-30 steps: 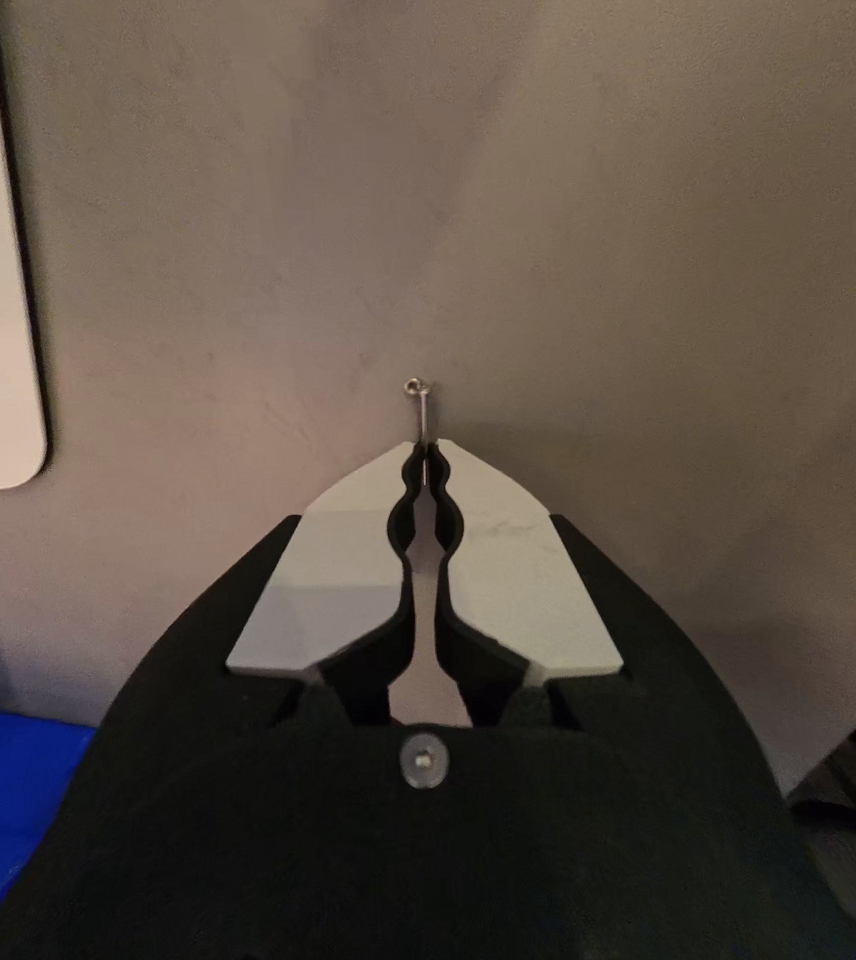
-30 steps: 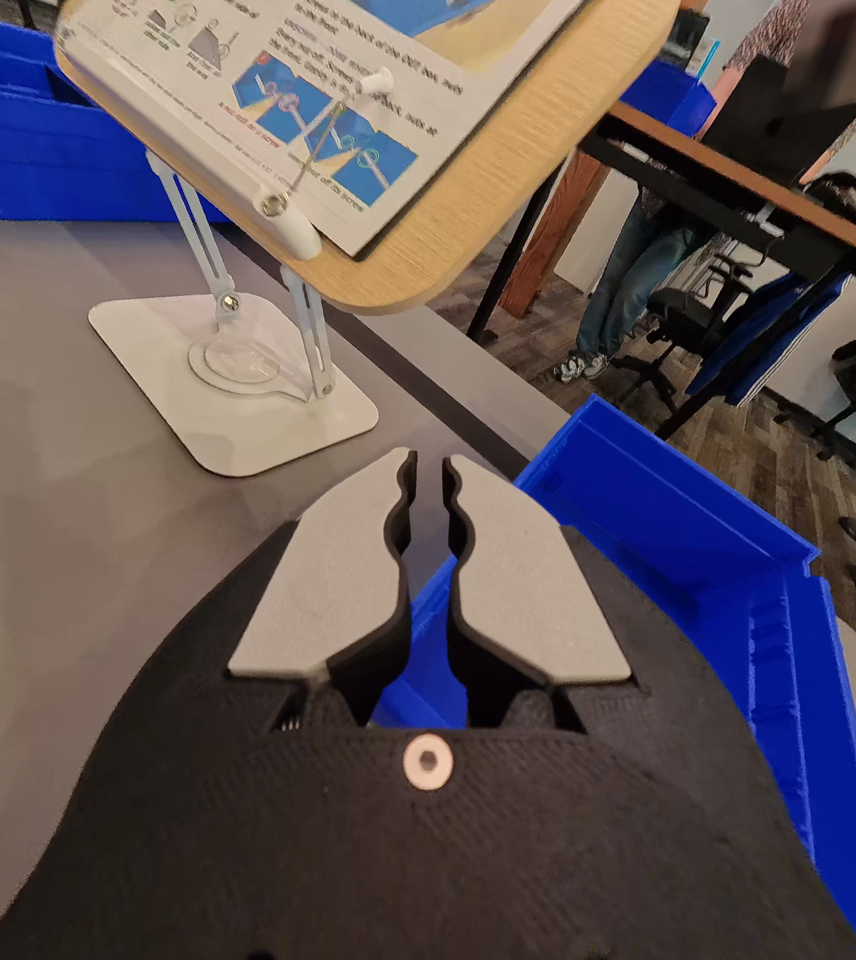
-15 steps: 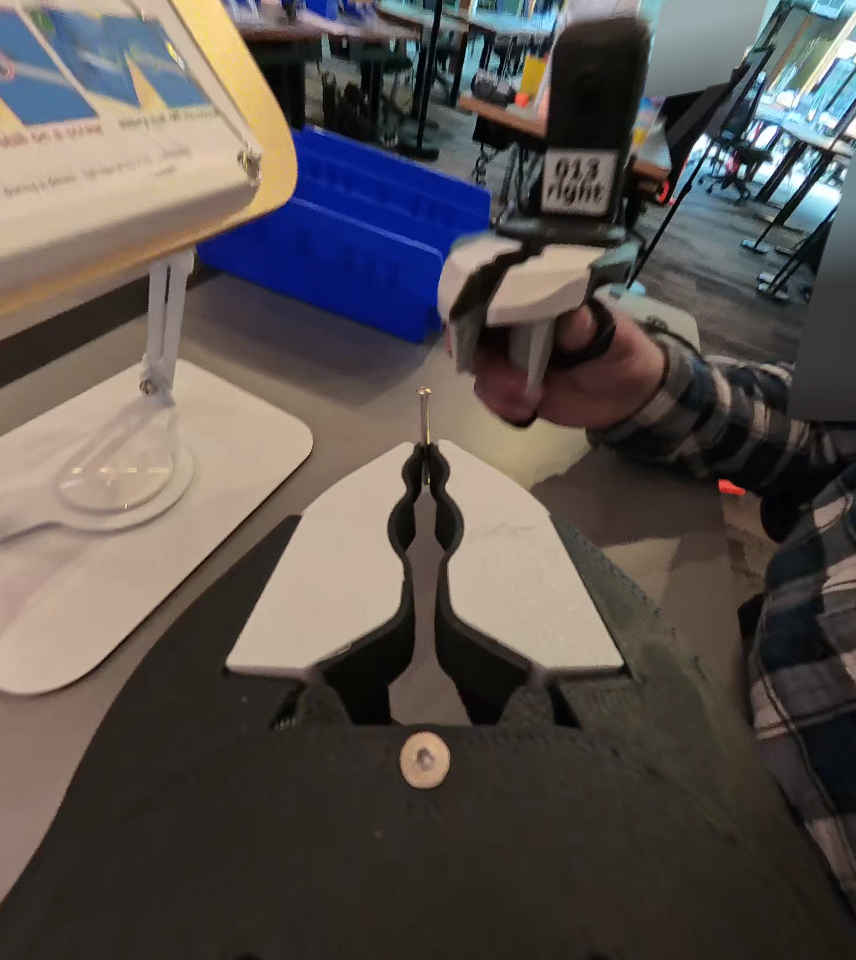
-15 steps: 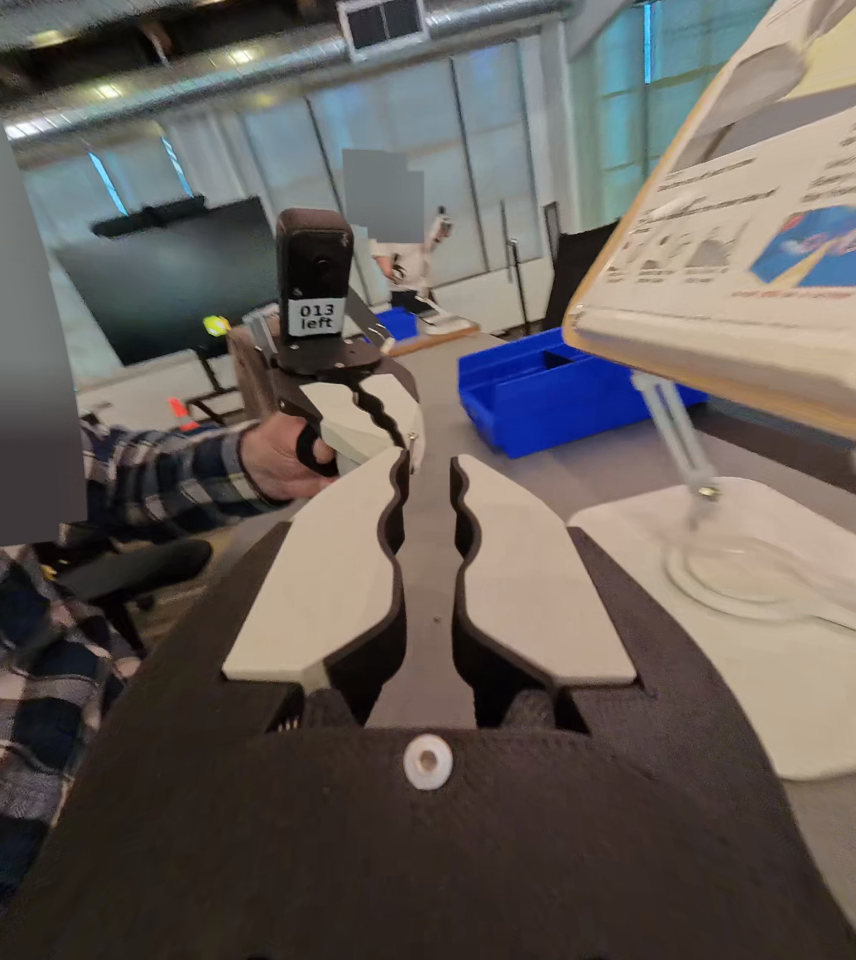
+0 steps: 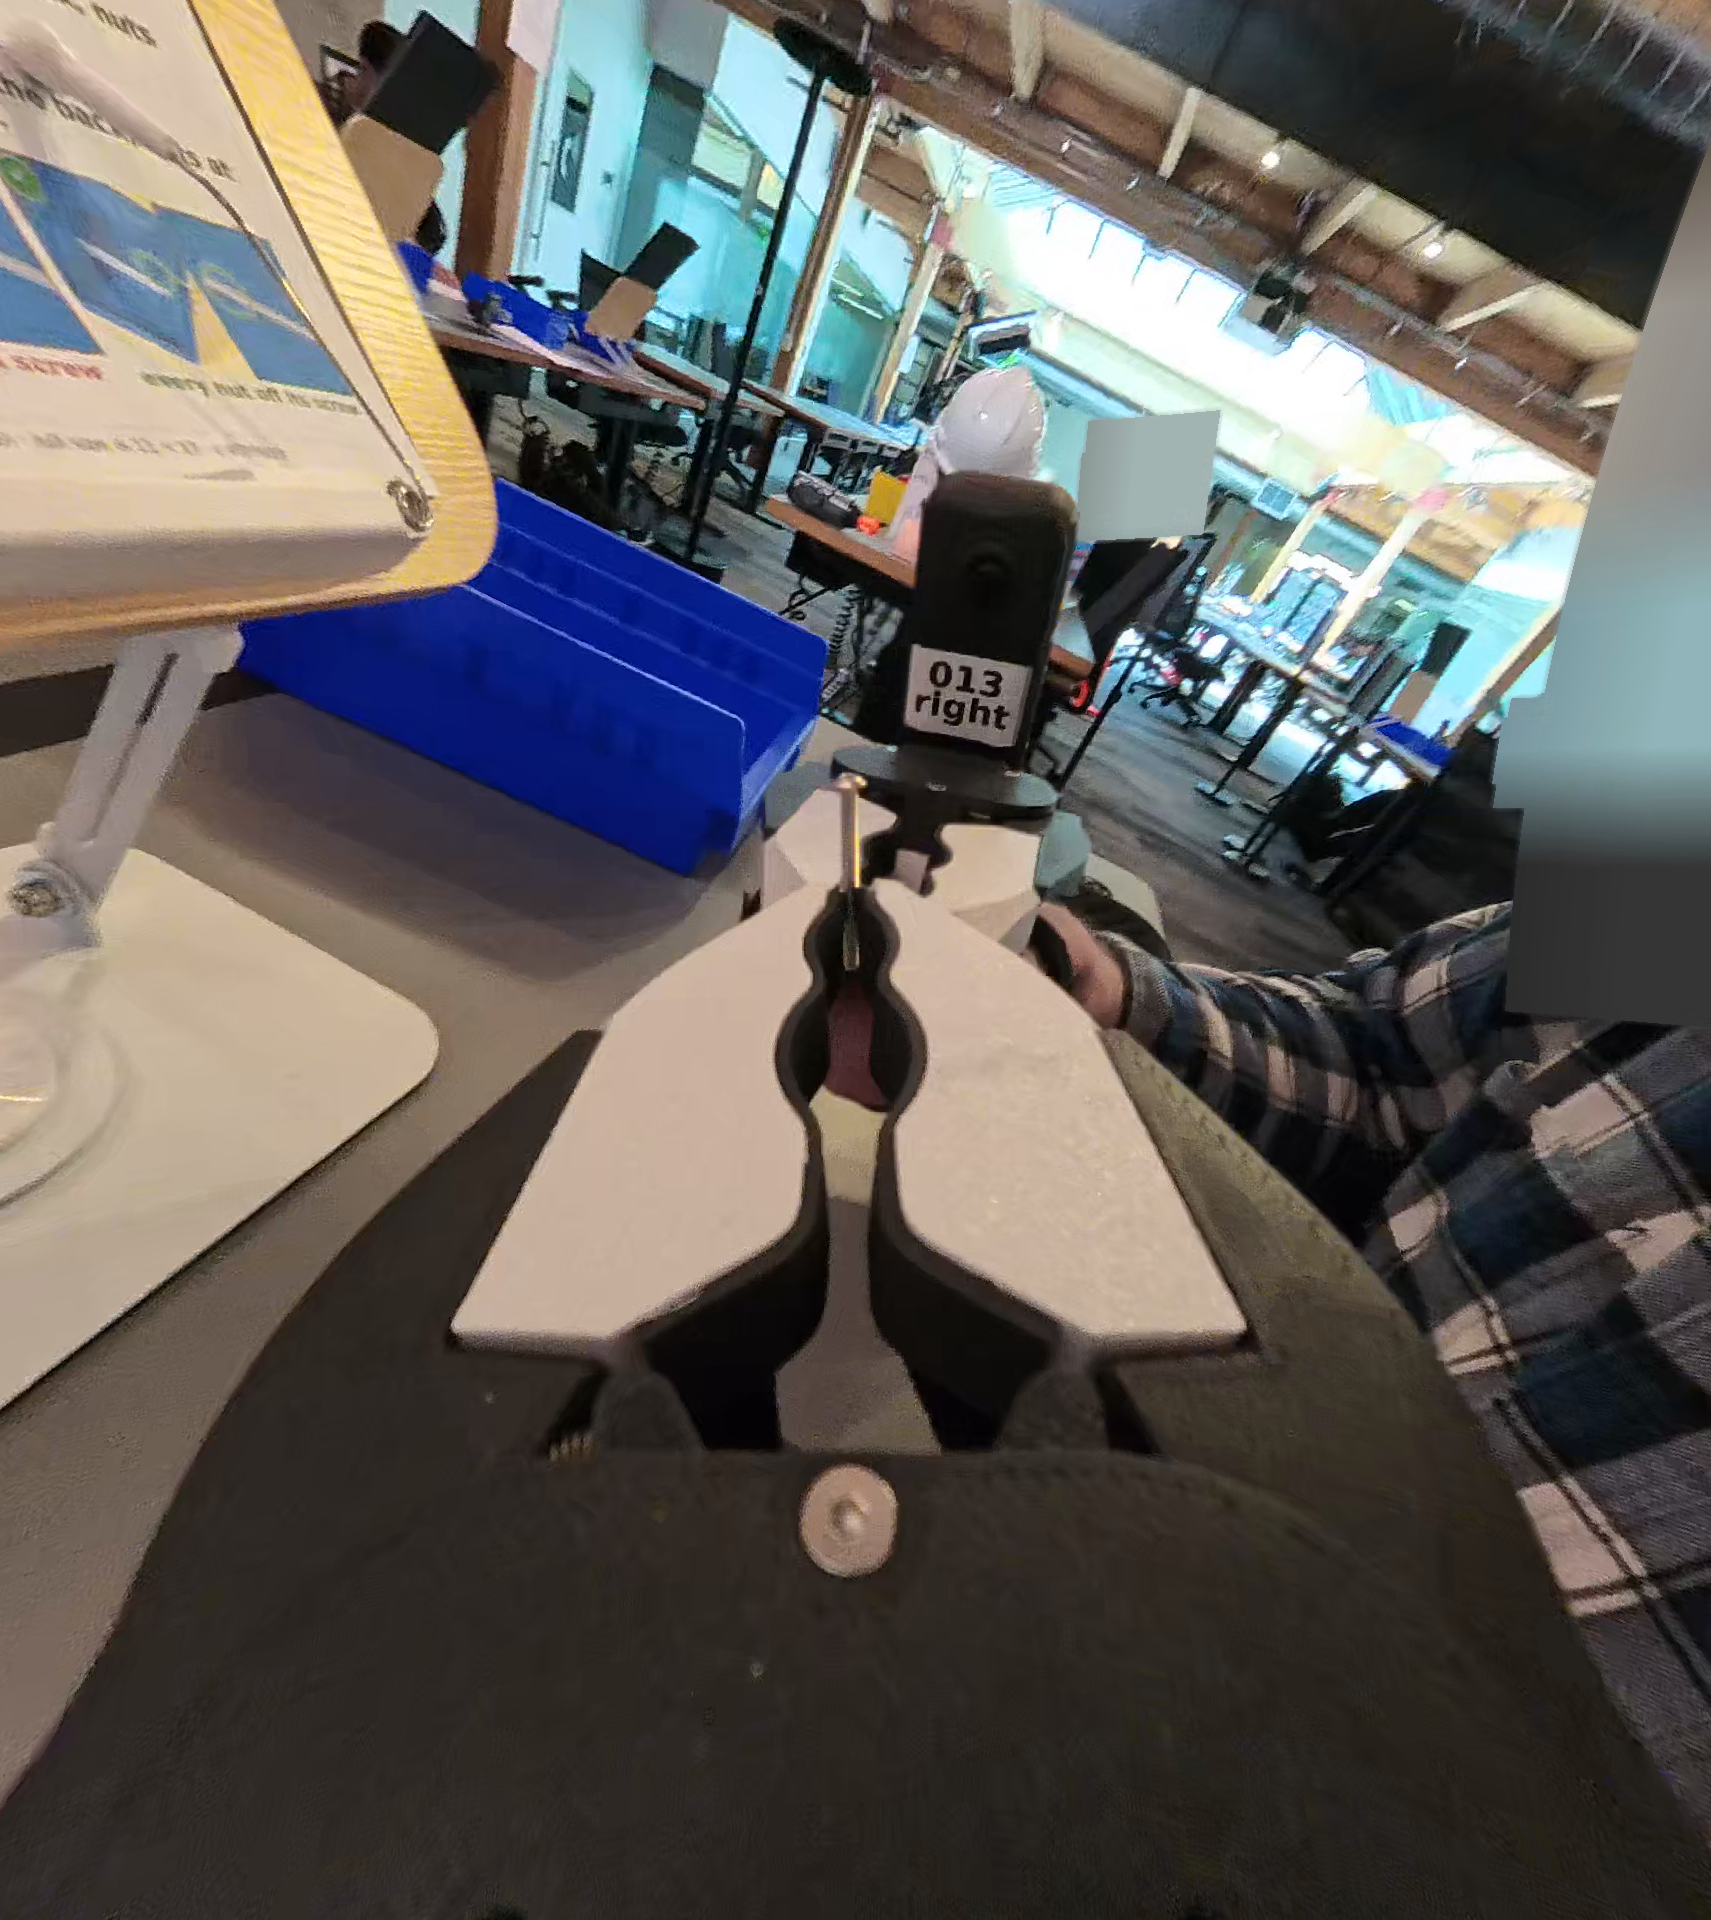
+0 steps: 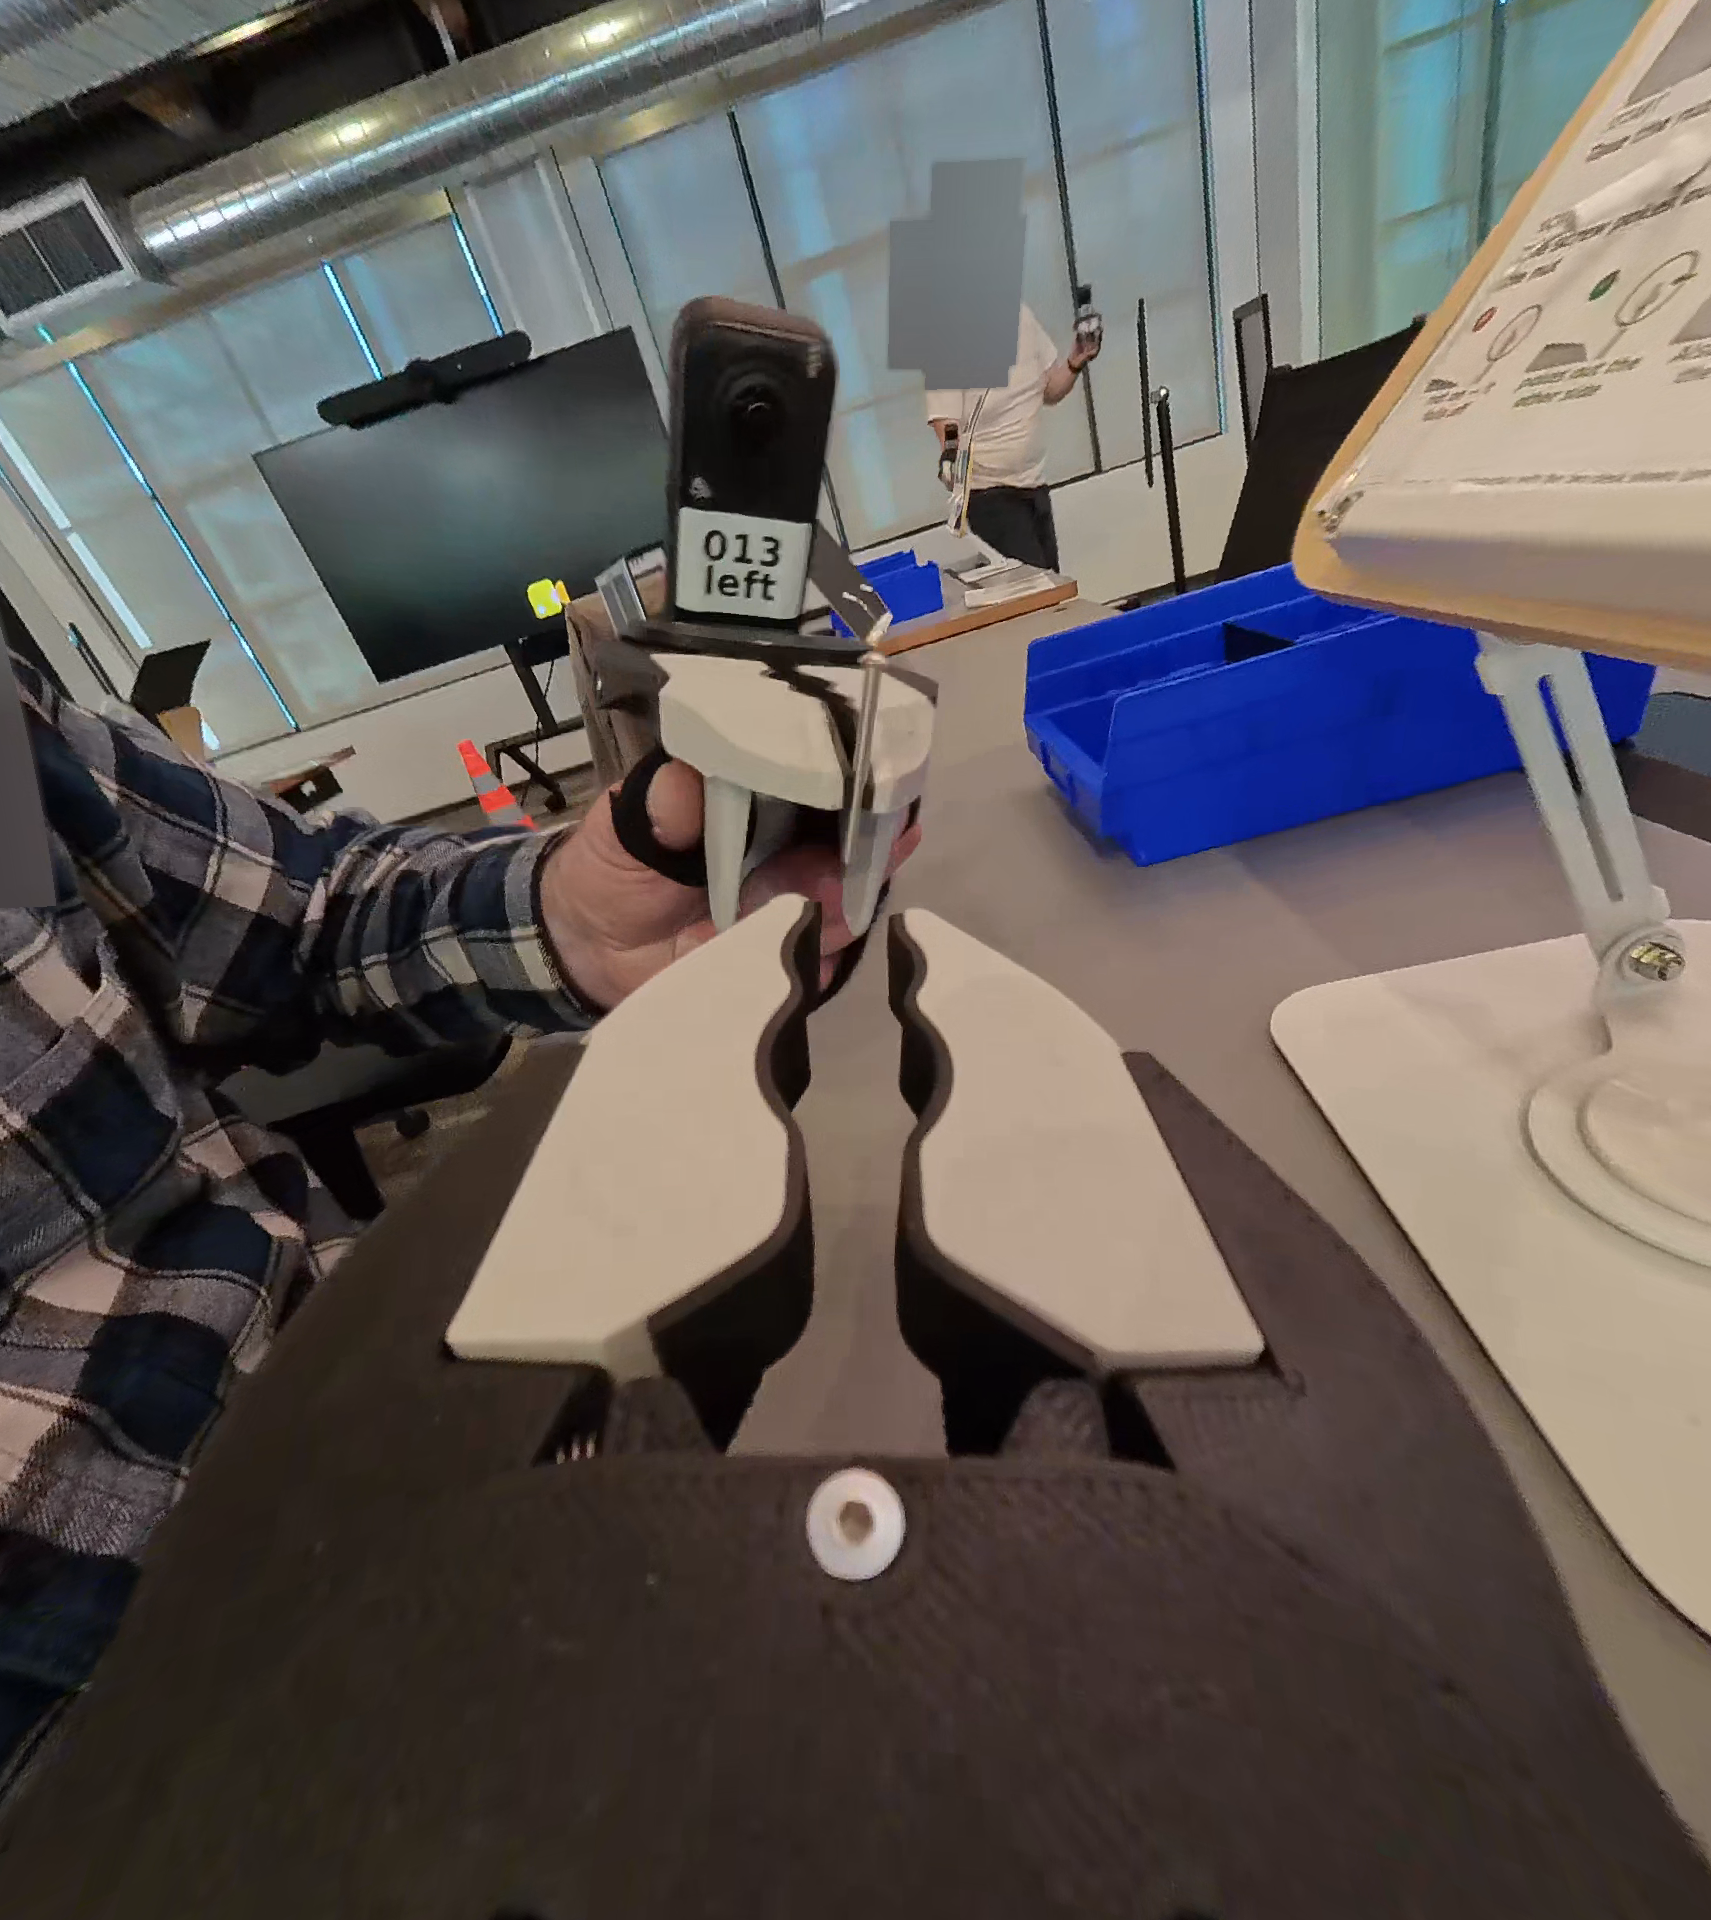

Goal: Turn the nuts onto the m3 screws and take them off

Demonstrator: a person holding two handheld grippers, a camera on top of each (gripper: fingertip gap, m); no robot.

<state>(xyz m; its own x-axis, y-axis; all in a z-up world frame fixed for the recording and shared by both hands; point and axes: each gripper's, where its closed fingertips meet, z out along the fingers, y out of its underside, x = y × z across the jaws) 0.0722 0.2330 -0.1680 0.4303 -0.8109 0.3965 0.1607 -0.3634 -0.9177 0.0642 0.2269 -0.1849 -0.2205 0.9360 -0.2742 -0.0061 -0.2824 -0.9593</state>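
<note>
The left tongs [image 5: 852,902] clench a thin metal screw [image 5: 850,831], head up, above the grey table [image 5: 477,883], right of the white stand [image 5: 207,1060]. The right tongs [image 6: 846,930] gape slightly, bare, facing the screw.

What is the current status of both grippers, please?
Left gripper shut on thin metal screw, head up. Right gripper open, empty, facing left gripper. Blue bin and white stand base alongside.
</note>
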